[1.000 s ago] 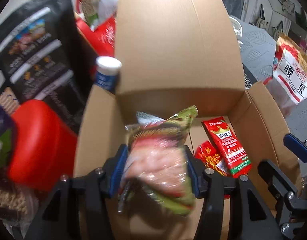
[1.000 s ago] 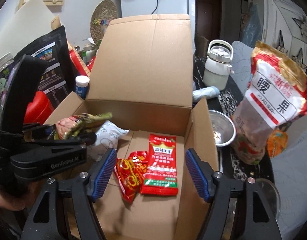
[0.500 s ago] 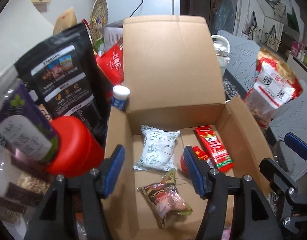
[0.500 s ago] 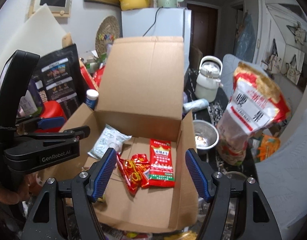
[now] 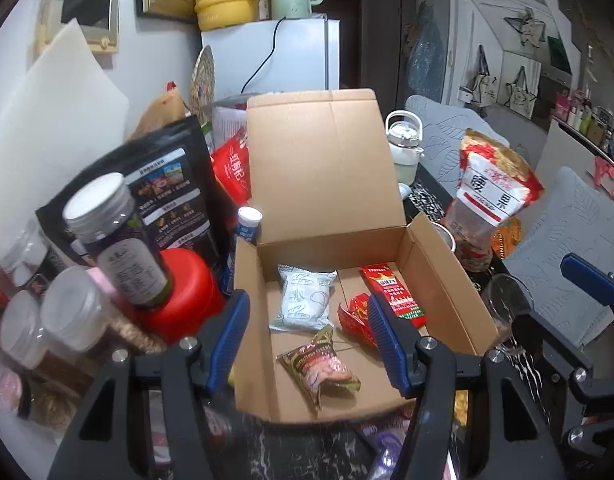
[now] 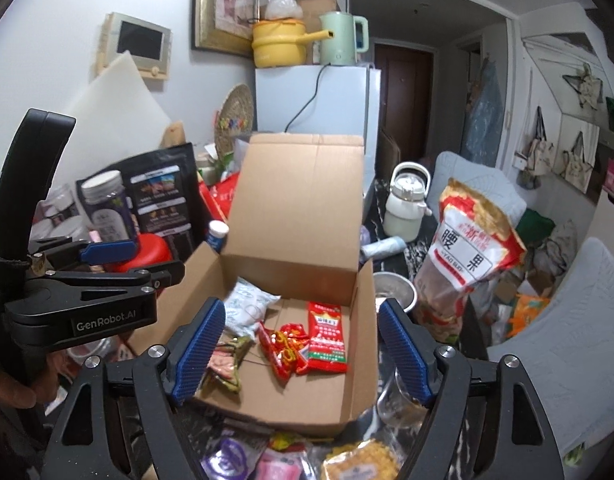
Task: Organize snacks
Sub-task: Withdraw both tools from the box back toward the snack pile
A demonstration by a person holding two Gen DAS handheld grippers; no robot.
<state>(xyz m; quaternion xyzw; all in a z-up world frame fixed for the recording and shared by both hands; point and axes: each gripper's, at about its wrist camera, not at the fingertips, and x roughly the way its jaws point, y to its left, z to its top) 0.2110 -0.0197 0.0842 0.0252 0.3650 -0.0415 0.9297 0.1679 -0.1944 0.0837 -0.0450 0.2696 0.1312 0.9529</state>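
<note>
Green-and-pink snack packet [image 5: 321,364] lying in open brown cardboard box [image 5: 447,280]; left gripper [image 5: 307,340] released, empty; right gripper [image 6: 301,350] just widened, empty.

A plain brown cardboard box [image 5: 435,280] holds a white packet printed with grey line drawings [image 5: 303,298], a red sachet with a green bottom band [image 5: 391,288], crumpled red-and-yellow wrappers [image 5: 355,316] and a green-edged pink snack bag [image 5: 321,364] — beside it, a red-lidded jar [image 5: 183,292], a black pouch [image 5: 167,196] and a red-and-white cashew bag [image 5: 491,192]. Both grippers' pads [image 6: 201,340] are ribbed blue on black frames.
</note>
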